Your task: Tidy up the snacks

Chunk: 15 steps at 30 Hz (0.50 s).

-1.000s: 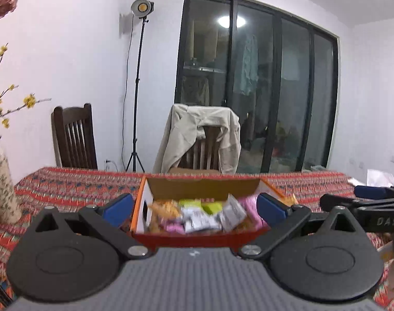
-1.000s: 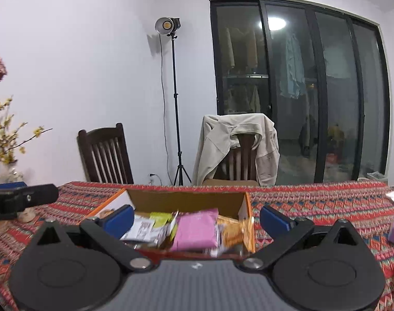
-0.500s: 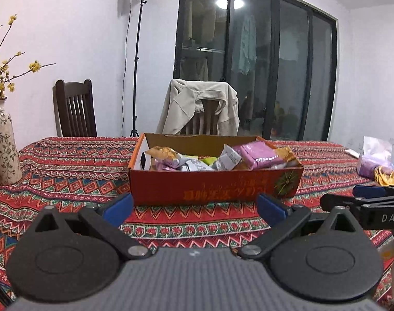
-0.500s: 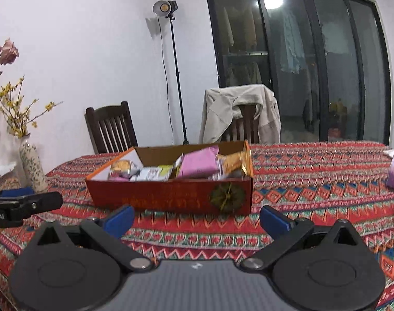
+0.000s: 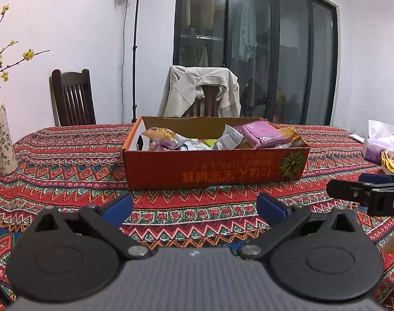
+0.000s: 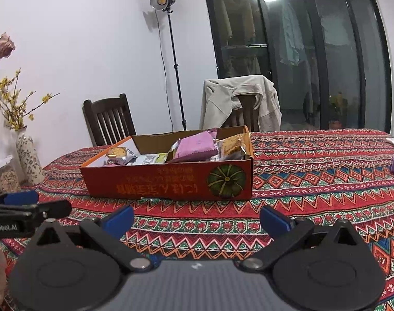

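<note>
Sitting heaped with snacks (image 5: 259, 134): red box (image 5: 215, 168). Hovering near it, gaping wide, holding nothing: left gripper (image 5: 194, 207), right gripper (image 6: 197, 217).

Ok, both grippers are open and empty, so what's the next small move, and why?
Probably ease the right gripper forward toward the pink packet sitting highest in the red box; both it and the left gripper hang short of the box, holding nothing.

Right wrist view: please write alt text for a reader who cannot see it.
An open red cardboard box filled with wrapped snacks sits on a patterned tablecloth, beyond the open, empty right gripper. The left gripper shows at the left edge, with a flower vase and two chairs behind.
</note>
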Available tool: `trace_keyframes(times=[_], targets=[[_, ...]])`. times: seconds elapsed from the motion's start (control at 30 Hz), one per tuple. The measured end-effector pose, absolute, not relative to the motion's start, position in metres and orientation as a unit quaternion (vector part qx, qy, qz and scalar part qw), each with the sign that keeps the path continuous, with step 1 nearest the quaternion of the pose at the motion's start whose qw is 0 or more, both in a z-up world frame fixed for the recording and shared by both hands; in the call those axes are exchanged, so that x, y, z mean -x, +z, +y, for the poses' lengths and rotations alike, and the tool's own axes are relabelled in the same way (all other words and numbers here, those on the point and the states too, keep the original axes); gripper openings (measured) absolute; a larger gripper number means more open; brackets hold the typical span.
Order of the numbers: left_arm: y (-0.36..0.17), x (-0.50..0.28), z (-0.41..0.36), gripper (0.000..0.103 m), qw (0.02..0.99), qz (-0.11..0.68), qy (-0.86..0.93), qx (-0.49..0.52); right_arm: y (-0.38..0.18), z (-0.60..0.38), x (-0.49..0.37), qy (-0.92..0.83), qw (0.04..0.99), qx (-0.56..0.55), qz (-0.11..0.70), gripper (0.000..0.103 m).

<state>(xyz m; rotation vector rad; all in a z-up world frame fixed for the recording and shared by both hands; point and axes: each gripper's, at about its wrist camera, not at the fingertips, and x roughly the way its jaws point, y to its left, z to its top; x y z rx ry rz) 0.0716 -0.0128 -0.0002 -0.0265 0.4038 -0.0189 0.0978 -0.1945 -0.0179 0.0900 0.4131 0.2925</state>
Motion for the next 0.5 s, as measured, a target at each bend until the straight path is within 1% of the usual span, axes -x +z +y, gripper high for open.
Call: trace_keyframes(times=[0.5], targets=[[0.0006, -0.0709, -0.0102, 0.103, 0.98, 0.198, -0.012, 0.022, -0.0197, -0.1927, -0.0997, 0.14, 0.967, -0.042, 0.207, 0.103]])
